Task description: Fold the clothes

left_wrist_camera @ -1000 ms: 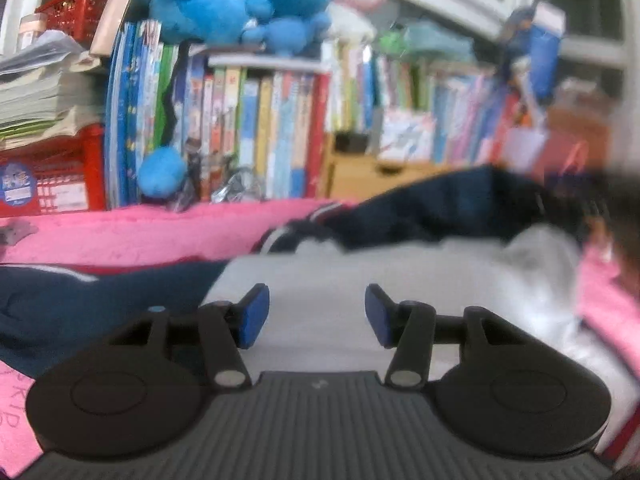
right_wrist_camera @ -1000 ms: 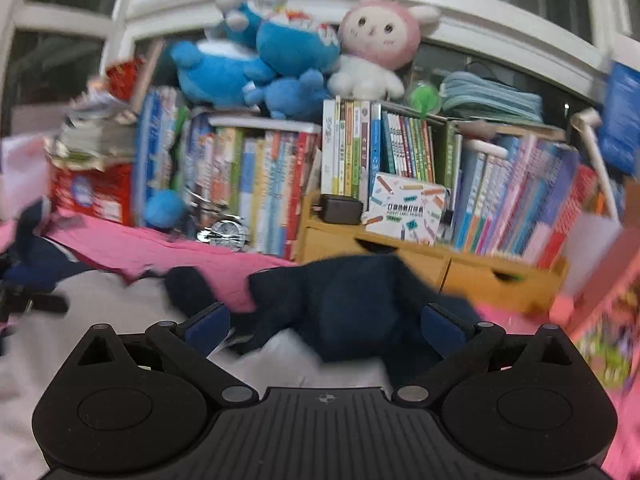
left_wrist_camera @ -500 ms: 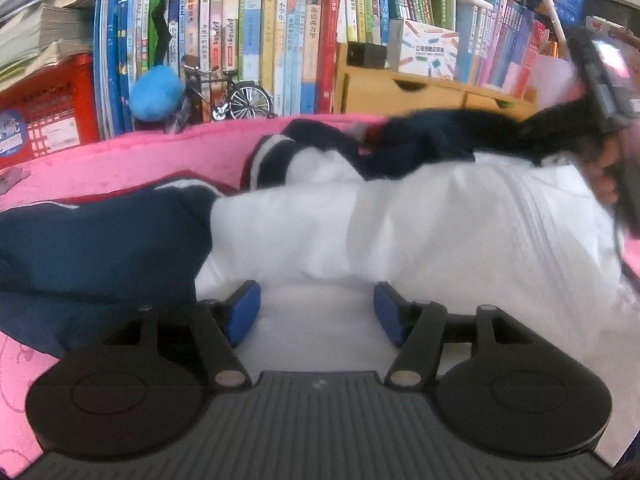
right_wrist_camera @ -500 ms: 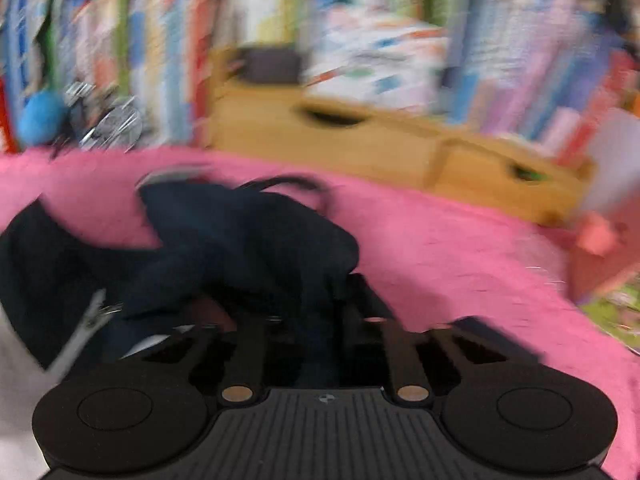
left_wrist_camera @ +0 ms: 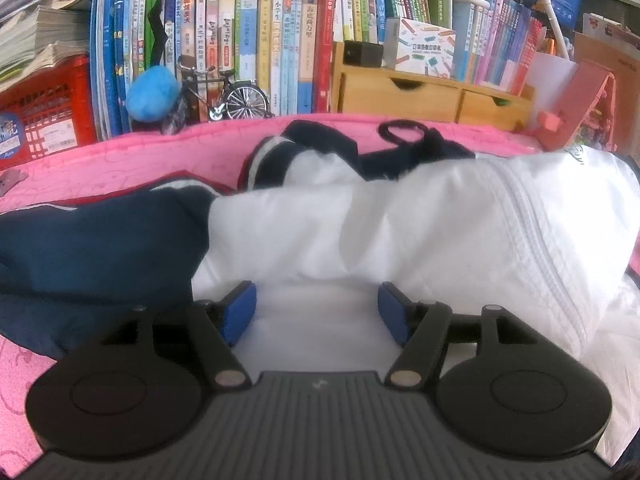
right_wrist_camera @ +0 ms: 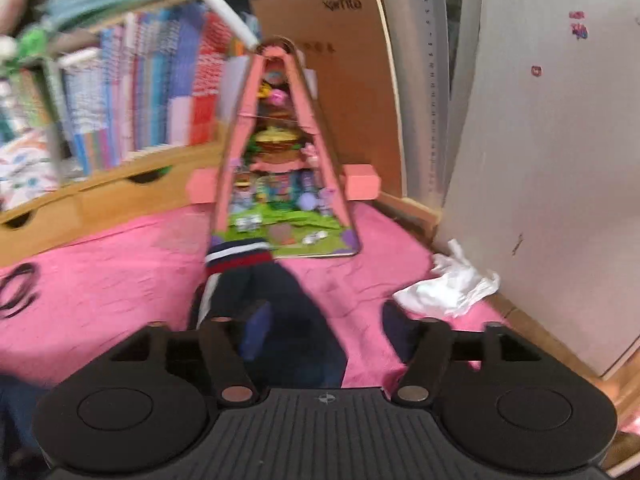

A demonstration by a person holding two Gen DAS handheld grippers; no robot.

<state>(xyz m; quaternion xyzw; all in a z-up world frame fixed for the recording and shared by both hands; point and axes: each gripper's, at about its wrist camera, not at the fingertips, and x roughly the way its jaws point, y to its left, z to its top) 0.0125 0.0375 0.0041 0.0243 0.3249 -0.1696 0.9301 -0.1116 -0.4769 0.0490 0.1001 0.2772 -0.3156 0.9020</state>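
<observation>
Left gripper [left_wrist_camera: 318, 308]: seen from its own wrist camera, held low and pointed forward. Jaws are spread wide apart, with nothing caught between them. The blue pads [left_wrist_camera: 240, 312] are turned inward, facing each other across the gap. The black linkage arms are splayed outward from the ribbed grey body.

Right gripper [right_wrist_camera: 322, 330]: seen from its own wrist camera, held low and angled slightly downward. Jaws are likewise parted, with a clear gap between them and nothing pinched. The blue pads [right_wrist_camera: 256, 332] are blurred. No hand or sleeve is shown in either view.
</observation>
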